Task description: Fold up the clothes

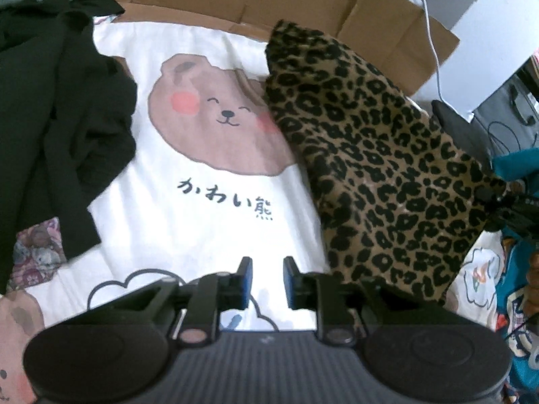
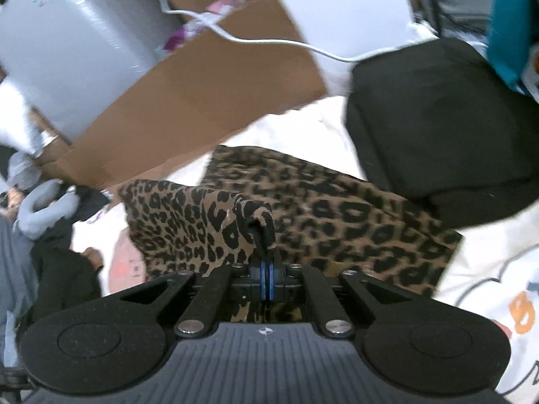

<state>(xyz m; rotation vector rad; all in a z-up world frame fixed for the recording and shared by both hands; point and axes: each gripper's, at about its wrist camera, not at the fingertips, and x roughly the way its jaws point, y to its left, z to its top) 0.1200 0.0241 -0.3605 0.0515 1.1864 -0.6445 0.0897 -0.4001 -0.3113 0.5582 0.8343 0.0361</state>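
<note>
Leopard cloth (image 1: 380, 168): lifted at one end, draping down across the right side of the bear sheet (image 1: 209, 202), lower part resting on it; in the right wrist view it spreads ahead of the fingers, partly under the black cushion (image 2: 441, 128).
Right gripper (image 2: 267, 269): fingers pressed together, pinching a rolled edge of the leopard cloth, which bunches up just above the tips.
Left gripper (image 1: 267, 282): fingers spread, nothing between them, hovering over bare sheet just beside the cloth's near edge.
Handling: soft and light by the look, sags wherever it isn't held, so one pinch won't keep it flat. A hem or corner looks like the place to take hold; the free edge near the left gripper seems the likely second grip.
Slip risk: knit looks grippy, not slick, though a thin bunched pinch could pull out if tugged.
Black garment (image 1: 57, 118): crumpled at the sheet's left, well apart from the leopard cloth.
Cardboard (image 1: 303, 6): standing behind the sheet.
Hard to tell: what garment the leopard piece is; its far end is cut off by the cushion, and the right wrist view is motion-blurred.
</note>
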